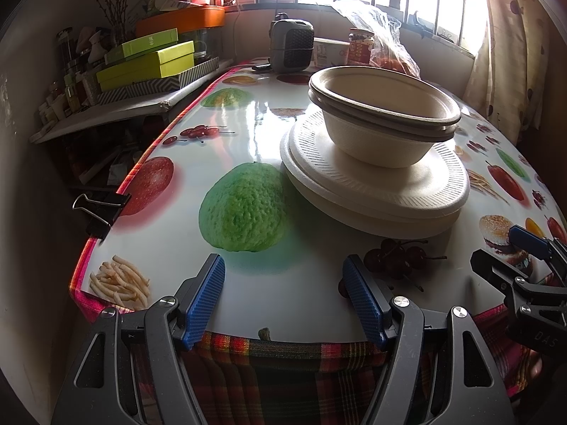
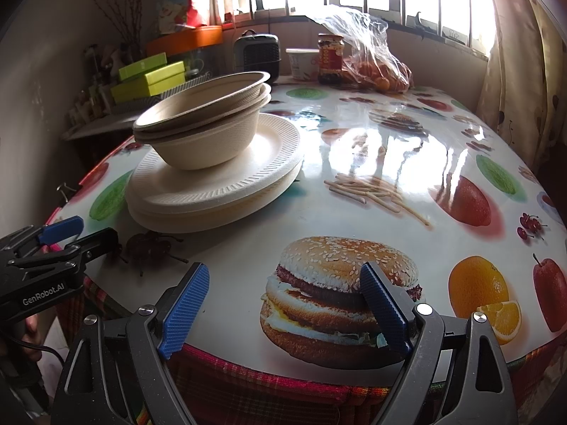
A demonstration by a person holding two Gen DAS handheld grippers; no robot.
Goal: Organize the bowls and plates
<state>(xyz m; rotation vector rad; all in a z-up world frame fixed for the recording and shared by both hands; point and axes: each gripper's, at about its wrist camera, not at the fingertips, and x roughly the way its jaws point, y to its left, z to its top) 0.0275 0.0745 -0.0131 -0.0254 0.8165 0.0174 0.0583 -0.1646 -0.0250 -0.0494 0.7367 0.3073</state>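
A: Where were the bowls [image 1: 384, 124]?

B: Nested on the plates [image 1: 375, 191], at one o'clock from the left gripper [image 1: 283, 294]. Both grippers' fingers were spread, empty.

A: Handling?

B: Probably light, flimsy pulp; pinch the rim gently.

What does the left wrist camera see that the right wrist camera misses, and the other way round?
Only the left wrist view shows the printed green fruit whole, the printed fries at the table's near left corner and the whole binder clip on the edge. Only the right wrist view shows the printed burger whole and the printed orange. Both show the nested bowls on the stacked plates, the sauce jar, the green boxes, and both grippers, left gripper and right gripper, open and empty.
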